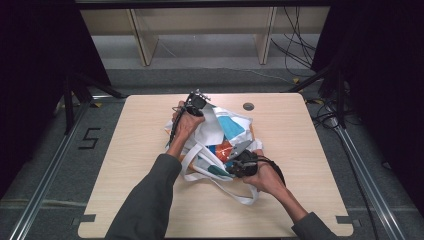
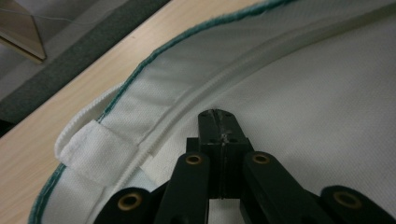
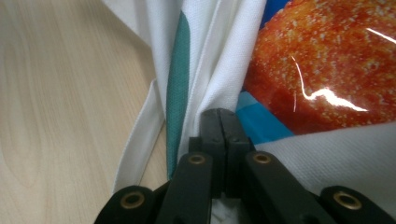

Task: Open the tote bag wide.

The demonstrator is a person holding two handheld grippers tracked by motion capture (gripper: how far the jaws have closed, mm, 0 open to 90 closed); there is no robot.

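A white fabric tote bag [image 1: 210,125] with teal trim lies crumpled at the middle of the table. An orange and blue snack packet [image 1: 223,148] shows inside its mouth. My left gripper [image 1: 201,109] holds the bag's far rim; in the left gripper view the jaws are shut [image 2: 219,116] on white fabric [image 2: 303,93] beside a seam. My right gripper [image 1: 239,156] is at the bag's near side. Its jaws are shut [image 3: 219,114] on gathered fabric [image 3: 205,56] by a teal stripe, with the glossy orange packet [image 3: 317,60] right behind them.
A white handle strap [image 1: 235,192] loops loose over the light wooden table [image 1: 300,150] toward the front edge. A round hole [image 1: 248,106] sits in the tabletop behind the bag. Wooden shelving [image 1: 200,30] and cables [image 1: 295,50] stand beyond the table.
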